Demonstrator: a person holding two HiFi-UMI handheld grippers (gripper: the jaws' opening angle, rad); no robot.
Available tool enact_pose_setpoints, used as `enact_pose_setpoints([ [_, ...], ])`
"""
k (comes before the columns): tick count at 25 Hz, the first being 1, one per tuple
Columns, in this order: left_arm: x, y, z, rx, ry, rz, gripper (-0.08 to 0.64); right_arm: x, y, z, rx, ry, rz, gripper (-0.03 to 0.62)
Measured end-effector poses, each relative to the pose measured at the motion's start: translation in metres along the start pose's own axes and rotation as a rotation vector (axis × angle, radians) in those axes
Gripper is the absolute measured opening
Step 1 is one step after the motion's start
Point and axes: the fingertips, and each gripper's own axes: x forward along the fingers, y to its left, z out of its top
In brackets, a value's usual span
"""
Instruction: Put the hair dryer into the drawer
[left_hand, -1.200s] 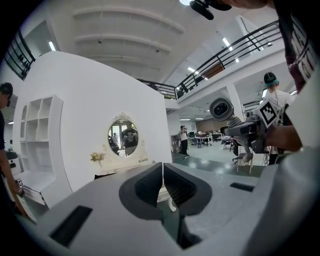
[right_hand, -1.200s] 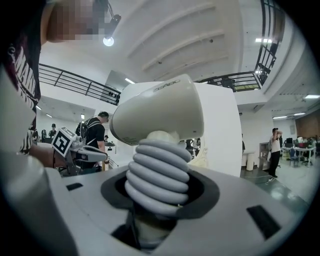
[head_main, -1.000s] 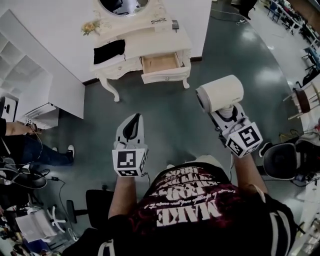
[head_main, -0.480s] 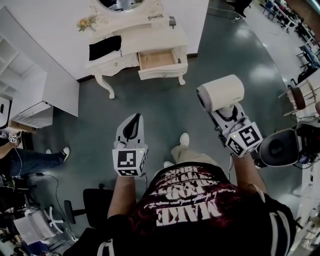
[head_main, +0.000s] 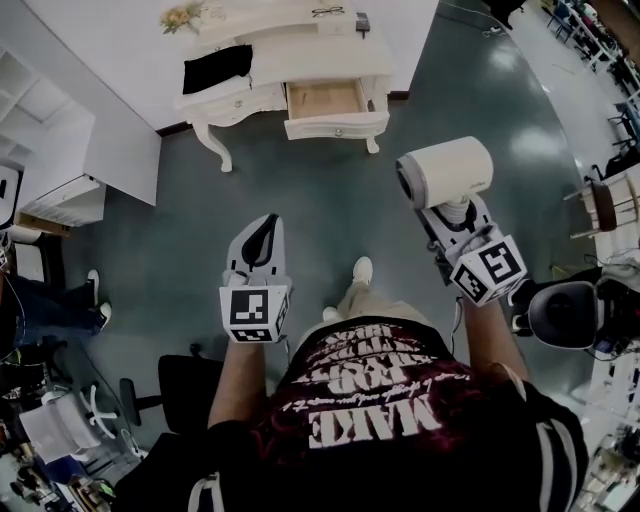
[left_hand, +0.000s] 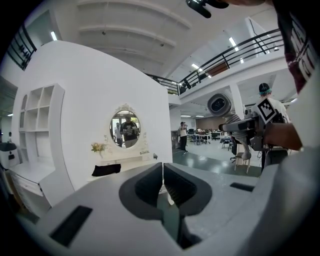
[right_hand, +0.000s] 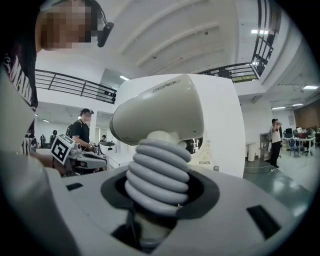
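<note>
A cream hair dryer (head_main: 445, 172) (right_hand: 160, 117) with a ribbed grey handle (right_hand: 157, 172) is held out in front of me. My right gripper (head_main: 457, 222) (right_hand: 157, 192) is shut on that handle, the dryer's barrel lying crosswise above the jaws. My left gripper (head_main: 262, 245) (left_hand: 162, 187) is shut with nothing in it, its pads meeting. Ahead on the floor stands a white dressing table (head_main: 300, 60) with its drawer (head_main: 330, 105) pulled out, the wooden inside bare. Both grippers are well short of the table.
A black cloth (head_main: 216, 68) lies on the table top, glasses (head_main: 328, 12) and flowers (head_main: 185, 16) farther back. A white shelf unit (head_main: 60, 130) stands to the left. Chairs (head_main: 560, 312) sit to my right. A person's legs (head_main: 50, 300) show at the left.
The table and drawer have shifted a little in the head view as I step; my foot shows between the grippers. Both grippers keep their hold and pose.
</note>
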Motion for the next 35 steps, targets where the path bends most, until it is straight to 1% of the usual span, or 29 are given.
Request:
enact_pose_setpoints([
  [6, 0.020, 0.008, 0.007, 0.004, -0.003, 0.012, 0.012, 0.024, -0.011, -0.001, 0.000, 0.001, 0.035, 0.195],
  [9, 0.034, 0.018, 0.004, -0.001, 0.001, 0.021, 0.012, 0.041, -0.017, -0.002, 0.003, 0.009, 0.055, 0.195],
  [13, 0.055, 0.024, 0.001, -0.024, 0.007, 0.025, 0.012, 0.057, -0.027, -0.004, -0.005, 0.028, 0.086, 0.195],
  [19, 0.087, 0.035, 0.000, -0.039, 0.017, 0.027, 0.012, 0.088, -0.047, -0.003, 0.006, 0.042, 0.109, 0.195],
  [22, 0.102, 0.048, 0.002, -0.052, 0.017, 0.045, 0.012, 0.104, -0.055, -0.005, 0.002, 0.061, 0.131, 0.195],
  [28, 0.133, 0.065, 0.016, -0.046, 0.003, 0.076, 0.012, 0.128, -0.076, 0.003, -0.008, 0.060, 0.164, 0.195],
  [35, 0.164, 0.063, 0.034, -0.041, -0.023, 0.087, 0.012, 0.144, -0.111, 0.013, -0.025, 0.037, 0.177, 0.195],
])
